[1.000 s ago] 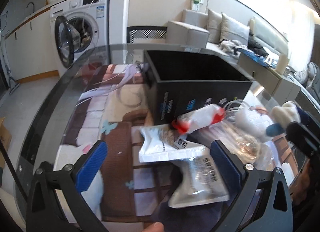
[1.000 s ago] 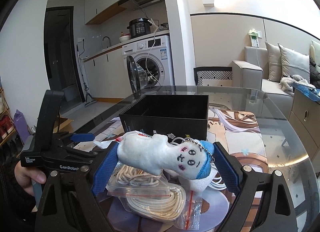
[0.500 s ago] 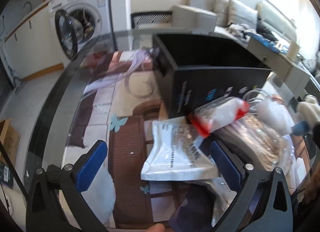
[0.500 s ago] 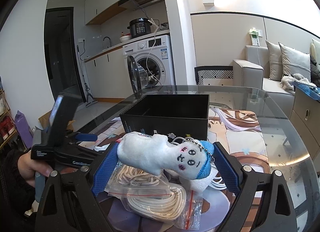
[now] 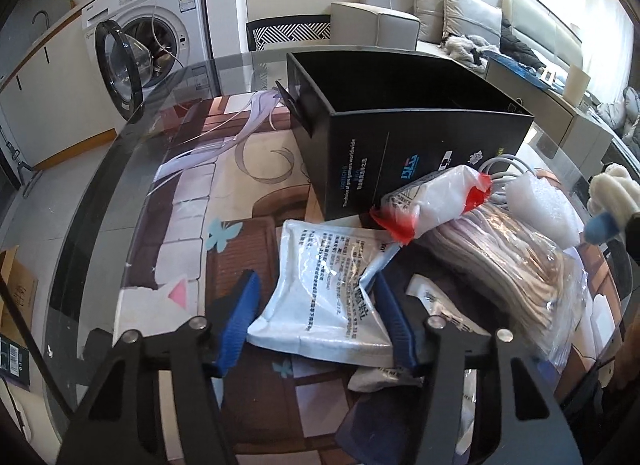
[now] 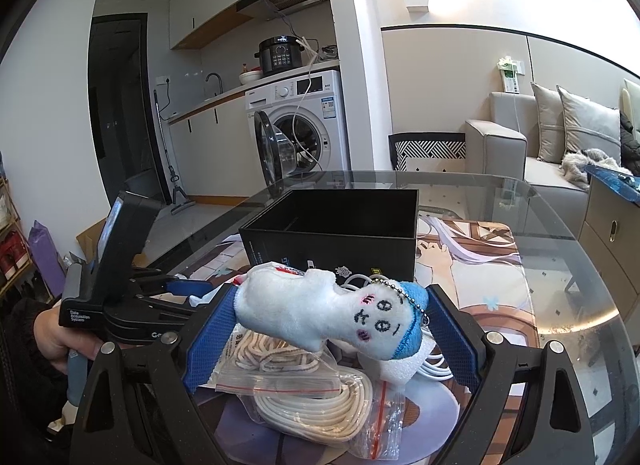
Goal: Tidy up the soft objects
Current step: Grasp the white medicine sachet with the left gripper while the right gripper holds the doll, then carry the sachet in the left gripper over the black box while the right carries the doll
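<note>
1. Your right gripper [image 6: 332, 329] is clamped across a small white plush toy [image 6: 320, 311] with a stitched face and a blue cap; the blue pads press it from both ends, so it hangs crosswise, lifted above the pile.
2. Your left gripper [image 5: 316, 319] has narrowed around the near edge of a flat white printed pouch [image 5: 320, 285], a blue pad at each side of it. Whether the pads already pinch it, you cannot tell from this angle (the pouch appears to lie on the table).
3. Low and level is how you hold the left tool, which suits sliding onto a thin, limp packet rather than dropping on it from above.
4. Beyond both tools stands an open black box [image 6: 332, 233], its top uncovered. As far as its inside shows, it looks bare, so it is probably the place for these items.
5. Between you and the box lies the rest of the pile on a round glass table [image 6: 560, 305]: a clear zip bag of coiled cream cord [image 6: 312, 397], a white packet with red ends [image 5: 434, 201] leaning on the box front, and a white foam piece [image 5: 544, 213].
</note>
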`<state>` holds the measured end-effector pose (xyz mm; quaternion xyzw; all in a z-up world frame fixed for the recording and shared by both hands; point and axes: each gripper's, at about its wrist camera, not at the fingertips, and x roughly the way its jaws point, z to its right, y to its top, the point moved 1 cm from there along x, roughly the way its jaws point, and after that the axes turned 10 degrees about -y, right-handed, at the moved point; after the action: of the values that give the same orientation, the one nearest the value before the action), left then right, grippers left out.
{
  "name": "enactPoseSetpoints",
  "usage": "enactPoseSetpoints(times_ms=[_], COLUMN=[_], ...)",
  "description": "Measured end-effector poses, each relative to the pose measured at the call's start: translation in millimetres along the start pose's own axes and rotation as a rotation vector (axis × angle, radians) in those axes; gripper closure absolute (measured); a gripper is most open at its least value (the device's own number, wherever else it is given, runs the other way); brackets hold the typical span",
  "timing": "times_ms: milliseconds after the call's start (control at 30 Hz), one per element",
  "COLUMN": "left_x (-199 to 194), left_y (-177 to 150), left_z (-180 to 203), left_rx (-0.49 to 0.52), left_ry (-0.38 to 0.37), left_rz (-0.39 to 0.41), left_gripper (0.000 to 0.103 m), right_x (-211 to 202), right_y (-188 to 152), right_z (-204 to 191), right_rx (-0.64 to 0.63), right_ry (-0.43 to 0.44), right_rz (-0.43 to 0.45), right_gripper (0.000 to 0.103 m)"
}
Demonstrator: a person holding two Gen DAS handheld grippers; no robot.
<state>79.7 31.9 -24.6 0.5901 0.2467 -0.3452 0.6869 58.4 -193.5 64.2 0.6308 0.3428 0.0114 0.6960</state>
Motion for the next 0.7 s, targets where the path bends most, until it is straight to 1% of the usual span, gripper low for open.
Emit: enactPoseSetpoints(times_ms=[33,67,333,467,700], left_x=[-3,-4,-16,-25,-35], left_y=[0,0,-4,-4,-3], left_z=[-1,-2,-10,-13,-11], left_rx=[-0.001,-0.010,-0.050,-0.067,-0.070], left_ry=[0.009,0.007,-0.035,-0.050,-0.074], left_rz=[0.016,0.016,0.060,0.093,0.128], left_gripper=[0.061,0.061,0.066,0.066,0.067], right_x=[0,0,0,-1,-5], right_y=[0,0,1,2,3], right_z=[0,0,-1,-3,-4], right_rx=[0.001,0.000,-0.003,-0.010,-0.015], right_ry=[0.002,0.000,-0.003,-0.007,-0.016], right_rz=[0.000,0.000,0.004,0.009,0.016], right_gripper=[0.010,0.010,0.010,0.010,0.010])
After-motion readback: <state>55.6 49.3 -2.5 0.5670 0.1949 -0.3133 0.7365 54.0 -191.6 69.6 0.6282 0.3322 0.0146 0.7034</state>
